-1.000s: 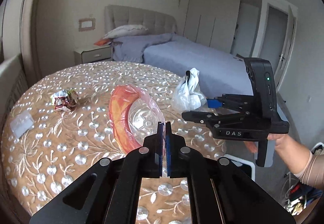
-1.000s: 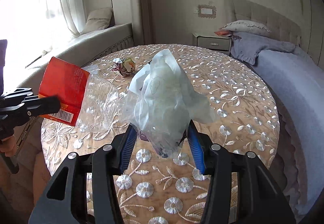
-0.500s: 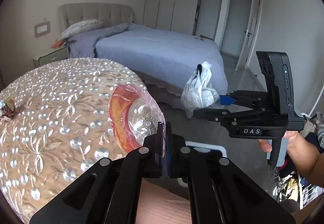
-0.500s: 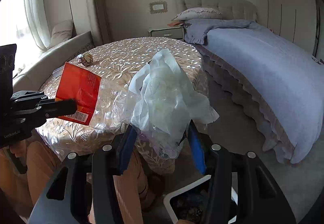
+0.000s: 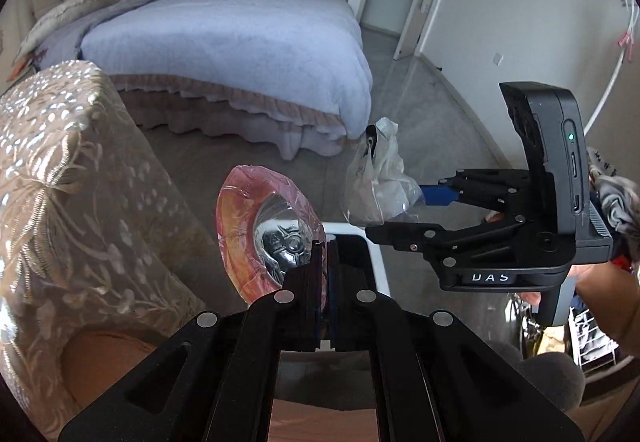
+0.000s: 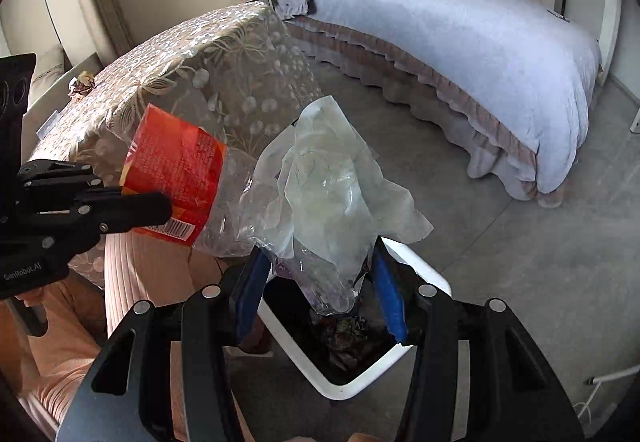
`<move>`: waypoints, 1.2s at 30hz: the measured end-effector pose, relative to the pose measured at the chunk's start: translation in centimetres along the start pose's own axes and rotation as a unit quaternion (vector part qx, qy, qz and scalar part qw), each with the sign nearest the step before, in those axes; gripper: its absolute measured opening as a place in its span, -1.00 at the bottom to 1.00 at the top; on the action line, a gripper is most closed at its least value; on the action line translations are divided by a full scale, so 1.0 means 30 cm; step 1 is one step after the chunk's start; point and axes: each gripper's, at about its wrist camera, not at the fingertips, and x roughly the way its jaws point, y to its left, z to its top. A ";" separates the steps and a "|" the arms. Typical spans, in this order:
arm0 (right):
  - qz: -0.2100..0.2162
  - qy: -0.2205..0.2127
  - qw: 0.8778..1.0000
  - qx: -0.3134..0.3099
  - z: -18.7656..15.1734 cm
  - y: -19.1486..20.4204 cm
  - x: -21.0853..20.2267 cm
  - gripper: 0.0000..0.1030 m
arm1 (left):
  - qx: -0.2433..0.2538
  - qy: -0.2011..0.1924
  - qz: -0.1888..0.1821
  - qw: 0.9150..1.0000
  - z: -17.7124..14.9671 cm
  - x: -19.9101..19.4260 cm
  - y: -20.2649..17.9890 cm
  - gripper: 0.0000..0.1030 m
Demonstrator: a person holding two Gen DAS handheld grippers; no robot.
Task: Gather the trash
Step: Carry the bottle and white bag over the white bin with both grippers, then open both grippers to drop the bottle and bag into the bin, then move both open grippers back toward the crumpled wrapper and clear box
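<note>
Both grippers have swung away from the table (image 6: 192, 54) to above the white bin (image 6: 424, 282). Left gripper (image 5: 325, 242) pinches the red wrapper (image 5: 240, 210); right gripper (image 6: 316, 282) squeezes the clear bag (image 6: 328, 178).

Red-and-clear snack wrapper (image 6: 176, 178), barcode at its lower edge, pinched at the red end, clear end sagging toward the bag. Crumpled clear plastic bag (image 6: 328, 198) held upright directly above a white trash bin (image 6: 420, 274), dark-lined, with scraps inside. One crumpled wrapper (image 6: 82, 82) remains on the tabletop.
</note>
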 end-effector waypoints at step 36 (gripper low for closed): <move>0.022 -0.029 0.999 -0.029 0.101 -0.009 0.008 0.92 | -0.005 -0.035 0.058 0.998 0.058 -0.122 0.058 0.90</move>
